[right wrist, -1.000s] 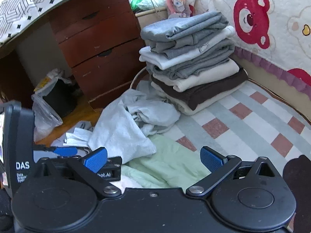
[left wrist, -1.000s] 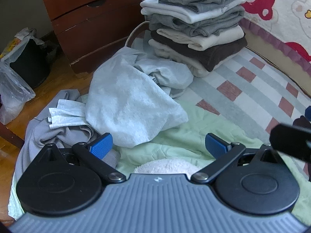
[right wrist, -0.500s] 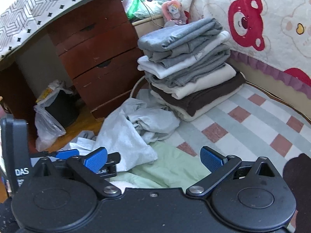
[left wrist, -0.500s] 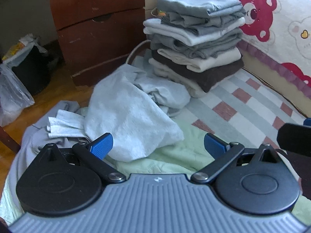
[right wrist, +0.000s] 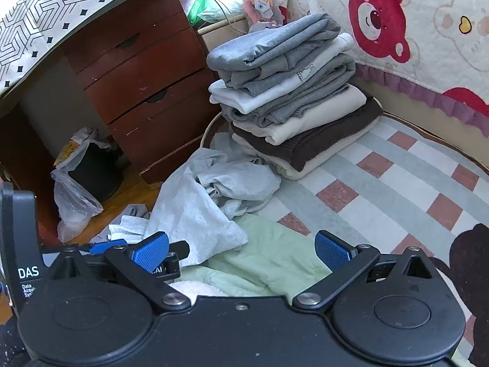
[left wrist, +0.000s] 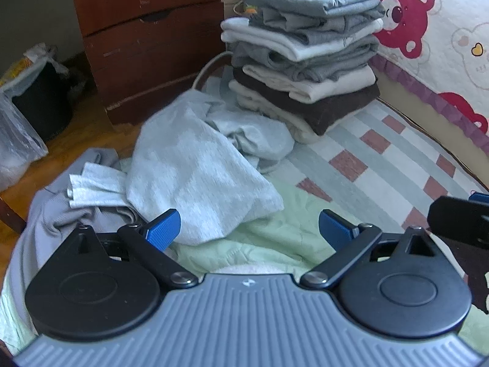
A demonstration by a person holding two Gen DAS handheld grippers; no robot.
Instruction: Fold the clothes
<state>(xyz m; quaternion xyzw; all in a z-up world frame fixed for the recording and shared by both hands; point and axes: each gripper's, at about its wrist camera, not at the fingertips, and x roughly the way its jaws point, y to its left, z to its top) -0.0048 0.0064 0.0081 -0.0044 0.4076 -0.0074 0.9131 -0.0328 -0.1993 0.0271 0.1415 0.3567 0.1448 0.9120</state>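
Observation:
A crumpled light grey garment [left wrist: 195, 168] [right wrist: 201, 205] lies on the bed, partly over a pale green garment [left wrist: 275, 238] [right wrist: 275, 257]. Behind them stands a tall stack of folded clothes [left wrist: 305, 58] [right wrist: 290, 91] in grey, white, cream and brown. More grey cloth [left wrist: 61, 214] hangs at the bed's left edge. My left gripper [left wrist: 249, 229] is open above the green garment, holding nothing. My right gripper [right wrist: 241, 250] is open too, just right of the left one, whose body [right wrist: 21, 244] shows at its left.
The bed cover [left wrist: 382, 153] [right wrist: 397, 189] is striped with red squares. A bear-print quilt [left wrist: 428, 30] [right wrist: 412, 24] lines the far right. A wooden drawer unit [left wrist: 146, 36] [right wrist: 140, 76] stands beyond the bed, with a black bin [left wrist: 39, 98] [right wrist: 91, 174] and plastic bags on the floor.
Both grippers have lifted and tilted up a little, so the folded stack and quilt show lower in view. The clothes have not moved. Both stay open.

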